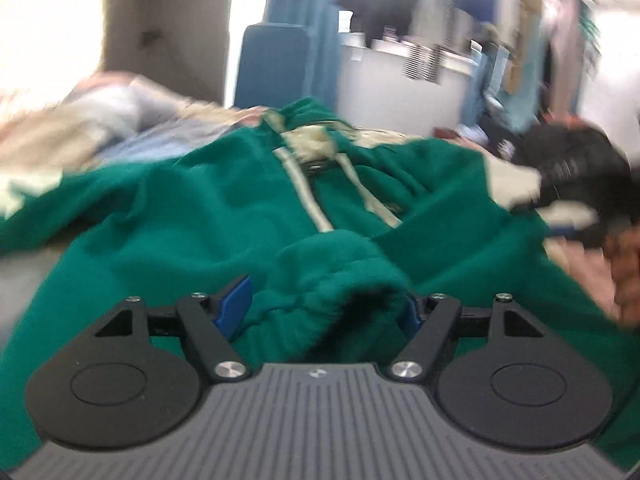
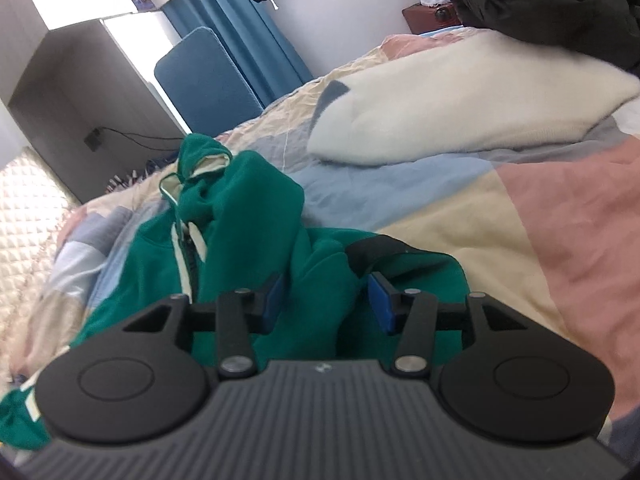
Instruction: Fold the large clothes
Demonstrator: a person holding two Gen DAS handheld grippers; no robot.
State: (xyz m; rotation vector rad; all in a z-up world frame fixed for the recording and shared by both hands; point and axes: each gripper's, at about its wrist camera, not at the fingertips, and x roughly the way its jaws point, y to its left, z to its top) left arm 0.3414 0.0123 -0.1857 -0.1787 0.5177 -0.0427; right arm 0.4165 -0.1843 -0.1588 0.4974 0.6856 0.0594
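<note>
I have the green hooded jacket (image 1: 224, 216) spread front-up on the patchwork quilt (image 2: 500, 216), zipper running away from me toward the hood, and both tongs sit low over its near part. The left gripper (image 1: 326, 312) stands with its jaws wide apart; a rolled sleeve cuff (image 1: 332, 276) lies bunched between the blue pads (image 1: 236, 306), but I see slack on the left side, so I judge nothing is pinched there. The right gripper (image 2: 324, 300) is also parted, with a ridge of green fabric rising between its pads and a gap on the right, so it grips nothing either. I read this as a sleeve just laid across the body: the cloth rests where it was dropped, and the tongs are free for the next fold (the left view is blurred, so I trust its details less).

For room, the quilt is bare to the right of the jacket, which gives space to swing a side panel over. Farther up lies a white folded garment (image 2: 460, 96), and beyond it a black coat (image 2: 560, 0); both are well apart from the jacket. To the left the quilt's edge is near, so I would fold inward, away from that drop.
</note>
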